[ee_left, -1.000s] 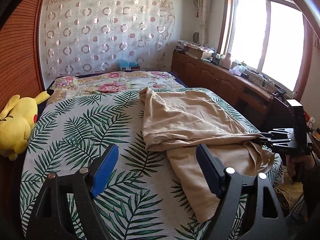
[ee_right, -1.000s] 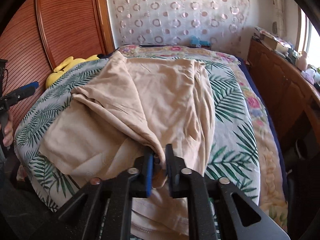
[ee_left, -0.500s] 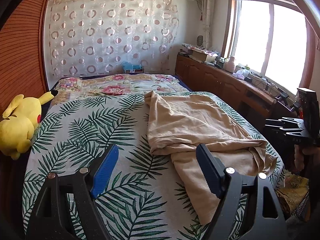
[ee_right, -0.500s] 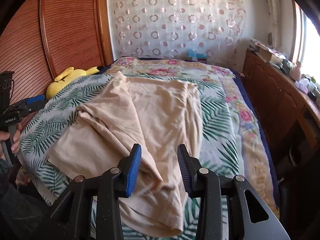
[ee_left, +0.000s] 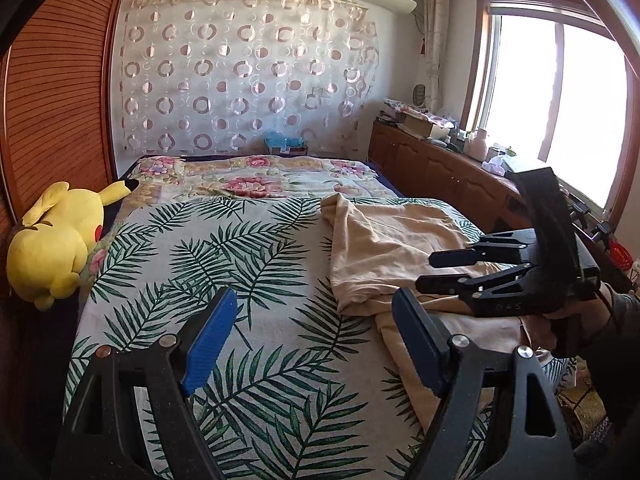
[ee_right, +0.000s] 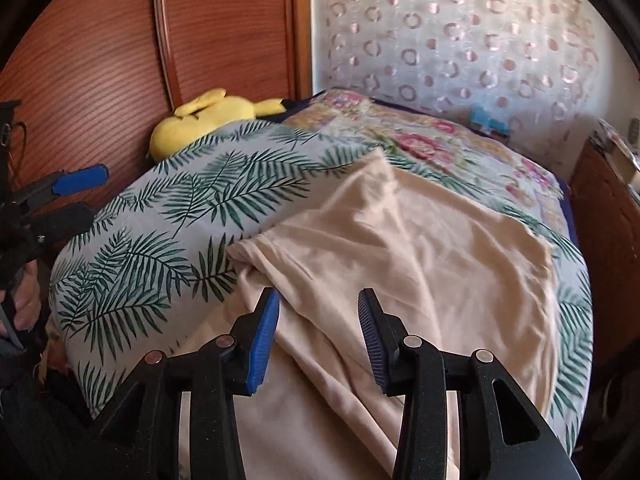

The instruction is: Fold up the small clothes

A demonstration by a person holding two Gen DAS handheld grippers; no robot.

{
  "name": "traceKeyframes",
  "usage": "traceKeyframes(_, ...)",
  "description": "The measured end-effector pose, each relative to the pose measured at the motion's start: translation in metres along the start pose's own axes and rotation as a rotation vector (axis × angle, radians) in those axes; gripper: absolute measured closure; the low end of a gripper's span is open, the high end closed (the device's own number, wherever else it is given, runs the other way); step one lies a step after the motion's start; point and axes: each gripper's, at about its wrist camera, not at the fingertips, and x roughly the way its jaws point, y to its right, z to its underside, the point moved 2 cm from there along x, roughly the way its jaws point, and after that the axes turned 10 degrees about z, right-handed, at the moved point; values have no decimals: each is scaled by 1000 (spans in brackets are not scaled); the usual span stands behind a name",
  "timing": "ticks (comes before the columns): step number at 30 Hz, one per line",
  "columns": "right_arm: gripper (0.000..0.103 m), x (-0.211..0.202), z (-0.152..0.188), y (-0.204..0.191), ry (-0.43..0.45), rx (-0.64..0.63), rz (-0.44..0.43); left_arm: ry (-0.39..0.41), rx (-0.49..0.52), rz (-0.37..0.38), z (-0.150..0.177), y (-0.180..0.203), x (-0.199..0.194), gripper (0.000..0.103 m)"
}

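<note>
Over by the wooden wardrobe (ee_left: 48,92) a yellow plush toy (ee_left: 52,240), then palm-leaf bedspread (ee_left: 200,264) under the left gripper (ee_left: 312,340), jaws wide and empty, beige garment (ee_left: 384,248) rumpled rightward beneath the right gripper (ee_right: 318,336), jaws opening, gripping nothing, bright window (ee_left: 552,96) beyond.

Beige garment (ee_right: 420,264) near hem cut off by frame btm; far shelf clutter (ee_left: 424,120) prob. boxes, too small.
</note>
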Motion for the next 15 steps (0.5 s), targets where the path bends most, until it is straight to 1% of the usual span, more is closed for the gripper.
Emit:
traceKeyframes(7, 55, 44, -23, -36, -46, -55, -58, -10, -34, -16, 8, -17, -2, 22)
traceKeyframes(10, 52, 56, -27, -47, -66, -79, -97, -11, -46, -21, 11, -23, -3, 22)
traceKeyframes(11, 50, 61, -27, -50, -77, -93, -93, -13, -48, -23, 12, -24, -3, 22)
traceKeyframes(15, 50, 86, -32, -55, -122, -129, -68, -18, -52, -22, 13, -25, -2, 22)
